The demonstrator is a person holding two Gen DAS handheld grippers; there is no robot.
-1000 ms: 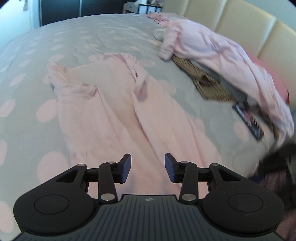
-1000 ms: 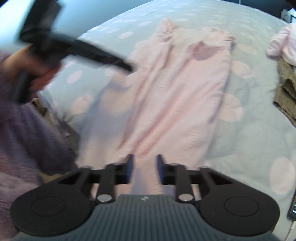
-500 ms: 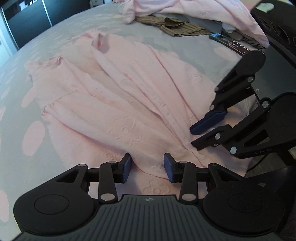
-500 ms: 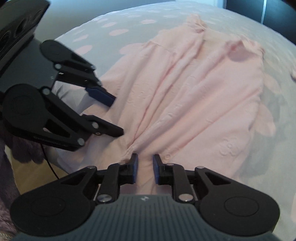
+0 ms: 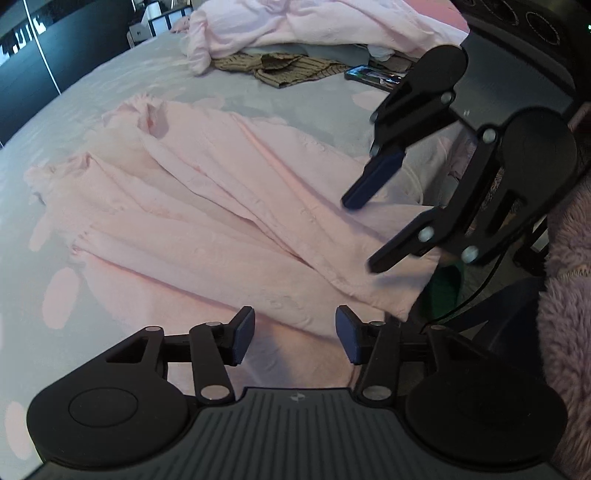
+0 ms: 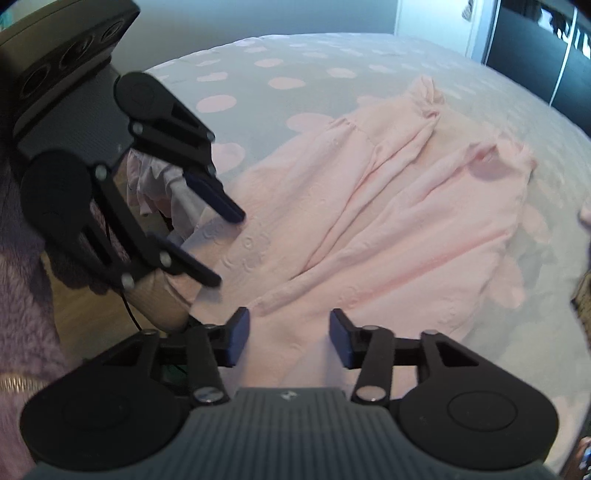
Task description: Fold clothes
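A pale pink dress (image 5: 207,206) lies spread lengthwise on the grey bed, its hem toward me and hanging over the near bed edge; it also shows in the right wrist view (image 6: 388,229). My left gripper (image 5: 294,334) is open and empty just above the hem. My right gripper (image 6: 289,338) is open and empty over the hem too. Each gripper shows in the other's view, the right one (image 5: 360,232) and the left one (image 6: 218,247), both open with jaws over the hem corners.
A heap of pink clothes (image 5: 295,26), a brown striped garment (image 5: 284,66) and a phone (image 5: 373,75) lie at the far side of the grey, pink-spotted bedspread (image 6: 258,74). Dark wardrobe doors (image 5: 33,70) stand behind. The bed edge and floor are below the hem.
The right gripper's jaws have opened wide from nearly shut. Both grippers have shifted along the hem; the right one now sits farther right and higher in the left view.
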